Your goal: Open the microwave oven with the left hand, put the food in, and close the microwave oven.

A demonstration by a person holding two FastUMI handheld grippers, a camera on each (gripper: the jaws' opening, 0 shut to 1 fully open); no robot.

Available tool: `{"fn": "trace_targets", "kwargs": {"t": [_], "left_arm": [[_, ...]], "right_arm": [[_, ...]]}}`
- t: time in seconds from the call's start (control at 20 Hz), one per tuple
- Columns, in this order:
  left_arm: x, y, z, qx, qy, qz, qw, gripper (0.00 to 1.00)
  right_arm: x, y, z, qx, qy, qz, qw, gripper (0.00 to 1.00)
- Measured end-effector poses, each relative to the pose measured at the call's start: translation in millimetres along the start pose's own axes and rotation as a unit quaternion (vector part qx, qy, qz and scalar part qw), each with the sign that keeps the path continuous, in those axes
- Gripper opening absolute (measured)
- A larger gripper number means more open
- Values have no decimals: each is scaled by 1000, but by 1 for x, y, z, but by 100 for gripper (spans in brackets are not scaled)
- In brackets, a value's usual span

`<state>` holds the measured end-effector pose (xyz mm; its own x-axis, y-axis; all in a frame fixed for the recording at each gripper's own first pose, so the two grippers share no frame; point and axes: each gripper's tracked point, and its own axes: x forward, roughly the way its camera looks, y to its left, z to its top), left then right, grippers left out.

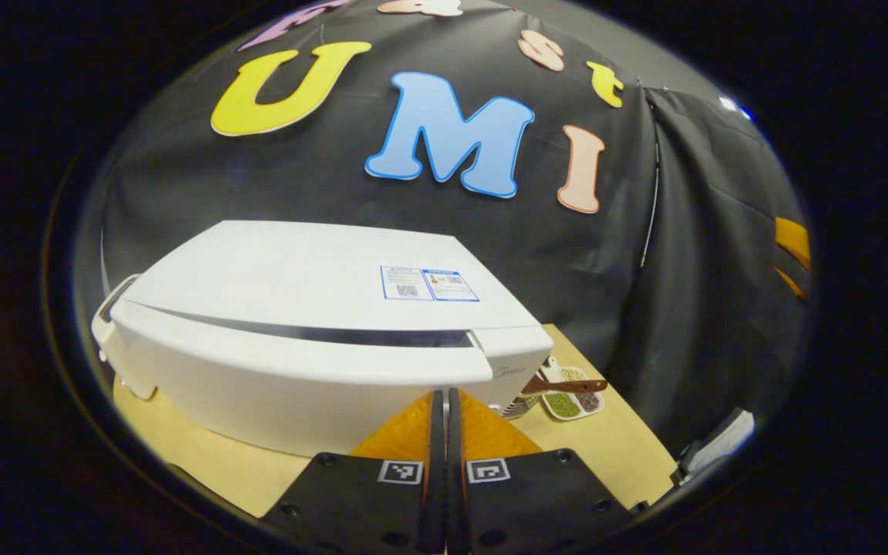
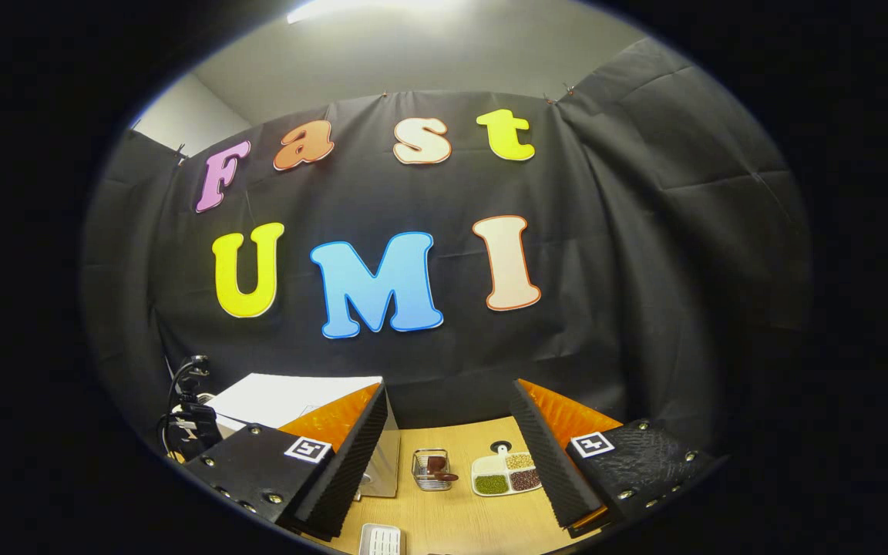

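Observation:
The white microwave point(image 1: 313, 339) stands on the wooden table point(image 1: 606, 447), its door looking shut. My left gripper point(image 1: 444, 420) is shut with nothing between its fingers, its tips just in front of the microwave's front right part. A white divided dish of food point(image 1: 571, 401) with green and brown portions lies to the right of the microwave, a brown spoon point(image 1: 567, 384) across it. My right gripper point(image 2: 448, 462) hangs open above the table, well short of the dish point(image 2: 506, 474). The microwave point(image 2: 290, 401) sits behind its left finger.
A small clear container point(image 2: 432, 469) with something brown in it stands beside the dish. A white ribbed object point(image 2: 380, 539) lies at the table's near edge. Black cables point(image 2: 182, 416) hang left of the microwave. Black cloth walls close in behind and to the right.

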<state>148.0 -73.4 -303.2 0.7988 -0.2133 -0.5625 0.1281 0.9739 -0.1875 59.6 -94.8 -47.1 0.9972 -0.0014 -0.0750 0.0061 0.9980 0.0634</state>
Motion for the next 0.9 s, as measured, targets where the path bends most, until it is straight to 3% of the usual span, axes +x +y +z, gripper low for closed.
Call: {"fn": "trace_targets", "kwargs": {"t": [0.2, 0.9], "left_arm": [[8, 0, 1, -18, -1, -1, 1000, 6], [10, 3, 5, 2, -12, -1, 1000, 6]], "right_arm": [[3, -2, 0, -4, 1, -6, 1000, 97], [3, 11, -4, -6, 7, 5, 1000, 97]]}}
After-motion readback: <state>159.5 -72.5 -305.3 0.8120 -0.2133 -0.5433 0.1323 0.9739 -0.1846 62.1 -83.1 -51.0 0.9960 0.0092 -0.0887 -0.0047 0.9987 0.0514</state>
